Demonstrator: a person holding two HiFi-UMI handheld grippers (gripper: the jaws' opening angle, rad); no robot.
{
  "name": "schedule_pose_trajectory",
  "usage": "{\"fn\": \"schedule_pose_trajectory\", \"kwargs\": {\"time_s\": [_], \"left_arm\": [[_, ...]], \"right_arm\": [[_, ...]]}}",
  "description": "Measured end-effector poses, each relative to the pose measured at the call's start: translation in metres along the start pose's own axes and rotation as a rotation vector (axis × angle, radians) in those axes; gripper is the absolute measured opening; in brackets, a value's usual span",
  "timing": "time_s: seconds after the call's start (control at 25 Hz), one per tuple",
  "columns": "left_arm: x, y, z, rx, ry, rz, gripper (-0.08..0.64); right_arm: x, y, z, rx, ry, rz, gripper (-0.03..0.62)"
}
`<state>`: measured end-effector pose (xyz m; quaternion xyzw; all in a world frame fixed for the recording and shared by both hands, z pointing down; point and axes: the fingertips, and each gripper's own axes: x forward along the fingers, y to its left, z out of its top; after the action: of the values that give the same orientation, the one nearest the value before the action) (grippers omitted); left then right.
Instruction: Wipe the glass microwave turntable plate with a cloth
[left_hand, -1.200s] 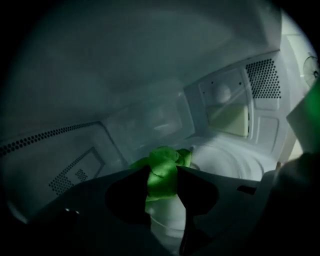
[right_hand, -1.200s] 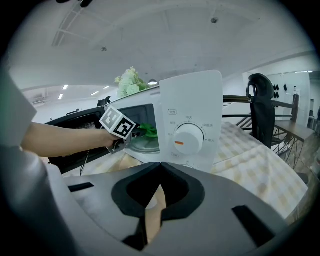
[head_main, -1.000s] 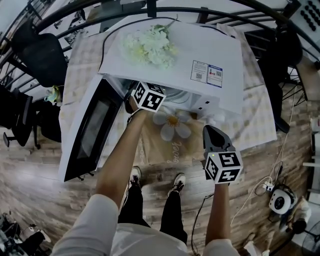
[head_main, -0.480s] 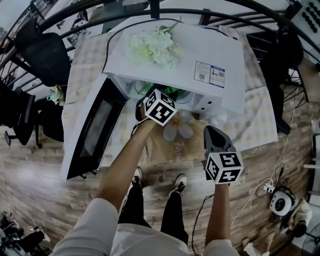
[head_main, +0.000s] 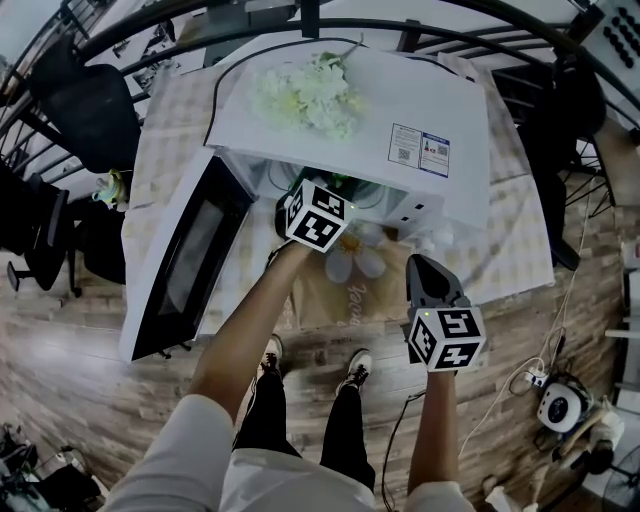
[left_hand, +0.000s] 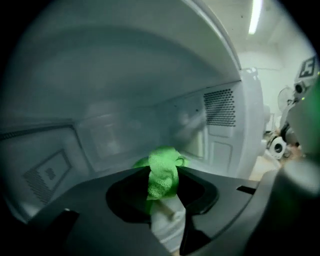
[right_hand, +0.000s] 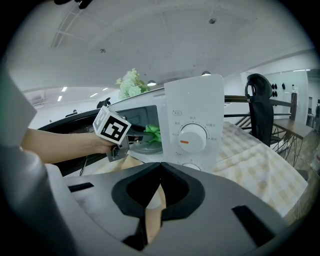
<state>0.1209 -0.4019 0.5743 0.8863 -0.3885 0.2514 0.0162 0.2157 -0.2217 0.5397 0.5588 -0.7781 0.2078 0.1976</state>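
The step in hand looks to be the wiping itself, with the left gripper (head_main: 327, 192) reached into the open microwave (head_main: 400, 100) in the upper middle of the head view. To do it well, the person should probably tilt the jaws down so that a broad part of the green cloth (left_hand: 163, 170) lies on the glass plate (right_hand: 142, 146), not only its tip. Slow round strokes with light pressure would be wise, because such a plate usually sits loose and may turn or tip under a hard push. The gripper body should also stay off the inner walls, since the space inside is narrow. In the left gripper view the jaws are pressed together on the cloth, and a bunch of it stands out in front of them toward the back wall. The plate itself cannot be made out in that view. In the right gripper view, left of the middle, the cloth (right_hand: 152, 133) seems to lie on the plate inside the microwave, but real contact cannot be told for sure. The right gripper (right_hand: 160, 170) has its jaws closed tip to tip with nothing between them. In the head view it (head_main: 420, 262) hangs at the lower right, in front of the tabletop (head_main: 520, 250) and well apart from the plate. The door (head_main: 185, 260) stands open at the left.
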Motion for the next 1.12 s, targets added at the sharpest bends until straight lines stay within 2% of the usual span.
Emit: {"fn": "schedule_pose_trajectory", "kwargs": {"time_s": [0.12,0.16,0.24,0.32,0.52,0.76,0.96,1.12], "left_arm": [[-0.004,0.065,-0.013,0.048,0.042,0.257,0.146],[-0.003,0.080,-0.021,0.044,0.076,0.304,0.146],[0.001,0.098,-0.039,0.015,0.155,0.325,0.146],[0.003,0.101,-0.051,-0.016,0.193,0.301,0.147],[-0.006,0.077,-0.053,-0.017,0.190,0.219,0.146],[-0.018,0.029,-0.050,-0.012,0.189,0.081,0.143],[-0.020,-0.026,-0.037,0.003,0.180,-0.054,0.143],[-0.034,-0.064,-0.028,-0.072,0.146,-0.146,0.140]], "right_arm": [[-0.001,-0.001,-0.005,0.002,0.006,0.000,0.014],[-0.001,-0.002,-0.007,0.002,0.009,-0.001,0.014],[-0.003,-0.004,-0.010,0.002,0.015,-0.004,0.014],[-0.004,-0.007,-0.012,0.003,0.019,-0.007,0.014],[-0.008,-0.009,-0.011,0.018,0.009,-0.008,0.014],[-0.019,-0.004,0.000,0.017,-0.010,-0.012,0.014],[-0.038,0.003,0.012,0.001,-0.025,-0.026,0.014],[-0.062,0.009,0.024,-0.031,-0.028,-0.048,0.014]]}}
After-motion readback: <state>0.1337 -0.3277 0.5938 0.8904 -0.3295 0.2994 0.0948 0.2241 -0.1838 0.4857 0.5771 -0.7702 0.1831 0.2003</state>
